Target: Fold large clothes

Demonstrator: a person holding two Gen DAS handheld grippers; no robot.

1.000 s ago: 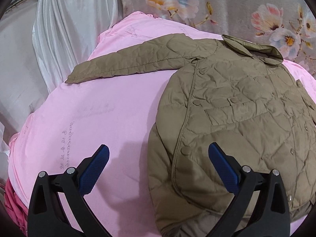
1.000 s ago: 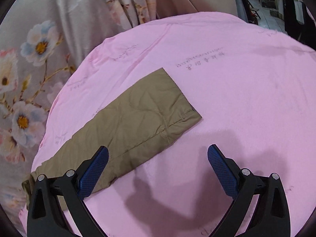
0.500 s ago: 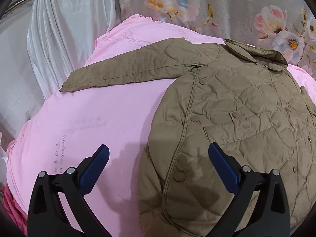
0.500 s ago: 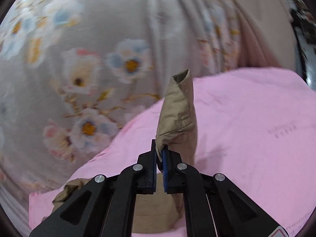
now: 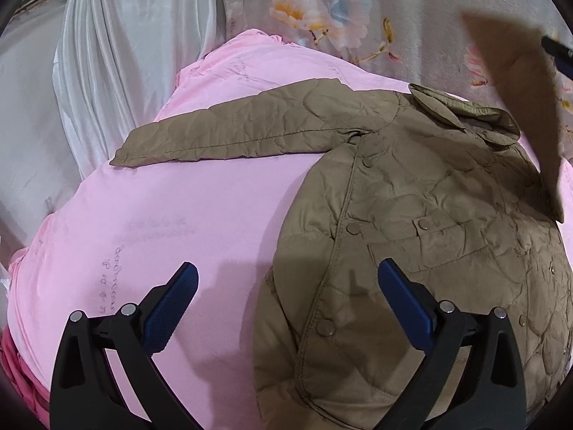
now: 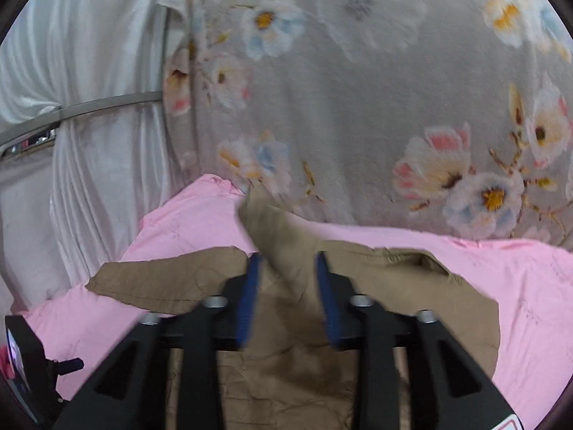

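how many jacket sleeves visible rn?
2. One sleeve lies flat on the pink sheet, stretched left of the jacket body. The other sleeve is lifted above the collar, between the right claw's open fingers.

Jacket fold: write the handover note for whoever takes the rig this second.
Left tool: open, empty, over the jacket's lower left edge.
Right tool: jaws partly parted, right sleeve between them and raised above the jacket; the picture is blurred, so grip is unclear.
Jacket lies front up, buttoned, on the pink sheet; left sleeve is spread flat out to the side.
Done: right sleeve lifted toward the body.
Left: lay it across the front, fold in the left sleeve, fold the body.
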